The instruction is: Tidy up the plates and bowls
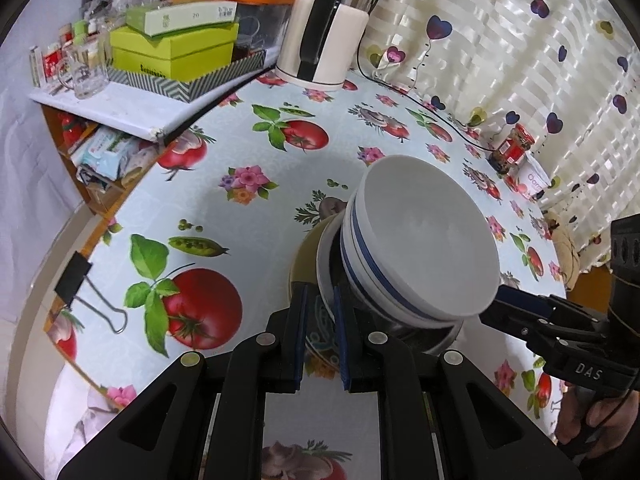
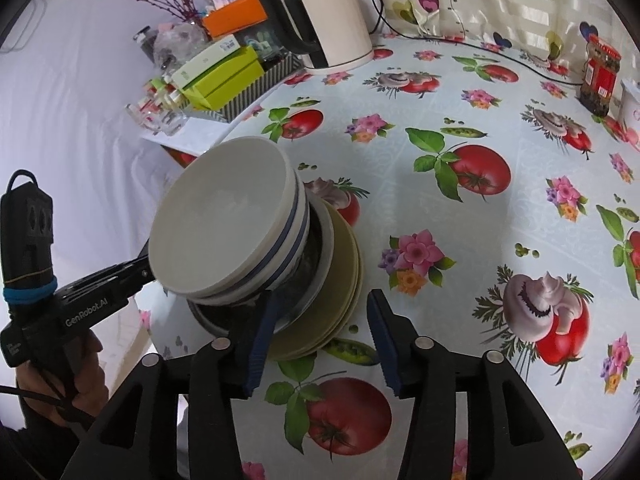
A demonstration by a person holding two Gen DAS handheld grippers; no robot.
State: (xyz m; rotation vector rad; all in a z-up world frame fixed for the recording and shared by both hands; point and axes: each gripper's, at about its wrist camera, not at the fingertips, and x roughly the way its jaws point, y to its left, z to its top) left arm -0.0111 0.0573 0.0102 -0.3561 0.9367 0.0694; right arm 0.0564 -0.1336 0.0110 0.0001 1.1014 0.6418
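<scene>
Stack: white ceramic bowls with blue bands (image 1: 424, 240) are seen nested on a white plate (image 1: 326, 272), which rests on flat olive-green plates (image 2: 340, 280); the whole pile appears tilted in both wrist views.
Position: the stack is found near the middle of the desk (image 2: 500, 240), which is covered with an oilcloth printed with tomatoes, flowers and mushrooms.
Left gripper (image 1: 320, 312): its blue-padded jaws are nearly closed, and the rim of the plates is pinched between them.
Right gripper (image 2: 320, 320): its jaws are held partly apart at the near rim of the olive-green plates; the left pad is seen against the stack, the right pad clear of it, and nothing is gripped.
Surroundings: a white electric kettle with a black handle (image 2: 336, 24) and a red-labelled glass jar (image 2: 600, 76) are placed at the far edge, well apart from the stack.
</scene>
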